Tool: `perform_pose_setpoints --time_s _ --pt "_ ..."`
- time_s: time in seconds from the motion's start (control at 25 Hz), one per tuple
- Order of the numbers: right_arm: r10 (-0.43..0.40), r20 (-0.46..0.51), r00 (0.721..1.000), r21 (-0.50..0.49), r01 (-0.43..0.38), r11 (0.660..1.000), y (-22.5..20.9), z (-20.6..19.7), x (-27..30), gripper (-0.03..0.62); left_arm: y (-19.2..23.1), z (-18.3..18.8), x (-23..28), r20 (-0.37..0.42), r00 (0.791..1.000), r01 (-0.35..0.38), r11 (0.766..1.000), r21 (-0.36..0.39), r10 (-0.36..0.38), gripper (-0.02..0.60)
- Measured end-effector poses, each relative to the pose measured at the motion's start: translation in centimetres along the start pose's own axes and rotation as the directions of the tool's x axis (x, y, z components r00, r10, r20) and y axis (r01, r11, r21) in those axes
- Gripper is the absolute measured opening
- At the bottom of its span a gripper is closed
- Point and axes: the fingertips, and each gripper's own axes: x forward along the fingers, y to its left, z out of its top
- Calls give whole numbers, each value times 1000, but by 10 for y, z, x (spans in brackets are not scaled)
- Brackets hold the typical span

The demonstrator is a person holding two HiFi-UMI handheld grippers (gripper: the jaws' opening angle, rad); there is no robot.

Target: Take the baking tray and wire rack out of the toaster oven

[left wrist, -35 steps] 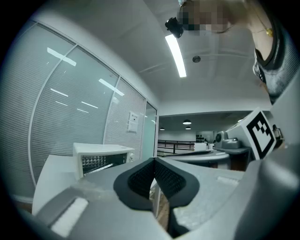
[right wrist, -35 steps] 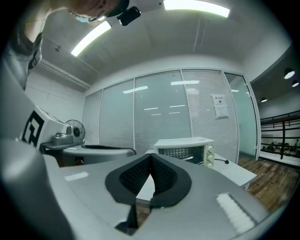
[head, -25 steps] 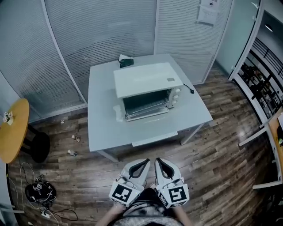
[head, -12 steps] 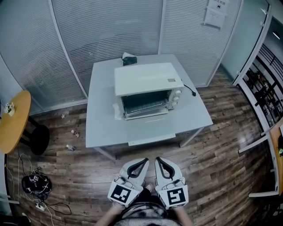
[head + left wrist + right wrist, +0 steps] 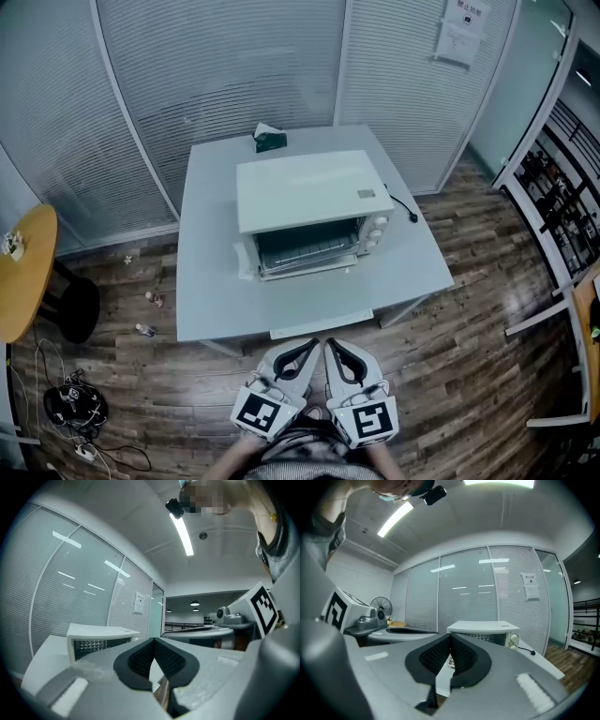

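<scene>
Filling the middle of the wooden floor (image 5: 469,356), a pale table (image 5: 309,305) carries the toaster oven (image 5: 305,187), which sits near the centre with its front facing the person and its door folded down. A round yellow table (image 5: 23,272) stands well apart at the left. Both grippers hang side by side short of the table's near edge, aimed at the oven. The left gripper (image 5: 307,347) has its jaws pressed together with nothing between them, and so does the right gripper (image 5: 334,347). The wire rack (image 5: 305,248) lies inside the oven; the baking tray cannot be told apart from it. A green box (image 5: 271,141) rests at the table's far edge, and a black cable (image 5: 403,208) trails from the oven's right side.
</scene>
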Motion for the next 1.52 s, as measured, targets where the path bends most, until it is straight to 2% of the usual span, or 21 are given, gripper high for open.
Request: perform_pose_setpoints --time_s 0.44,0.64,0.96,1.24,1.52 --pt "-23 -10 1000 20 23 1000 -46 5 98 3 83 12 70 0 999 37 999 -5 -37 3" --pt "-35 -24 999 47 36 998 -57 2 130 3 112 11 84 -11 999 41 999 -28 -41 3" --pt "-51 -23 998 51 52 997 -64 0 164 3 145 11 94 -21 999 41 999 -11 -41 3" --pt "-36 -32 999 50 37 998 -73 -1 182 3 169 14 102 -4 1000 -12 1000 -29 12 3" --pt "70 -37 997 33 -69 997 -87 1 208 3 186 16 122 13 994 -110 993 -36 111 3"
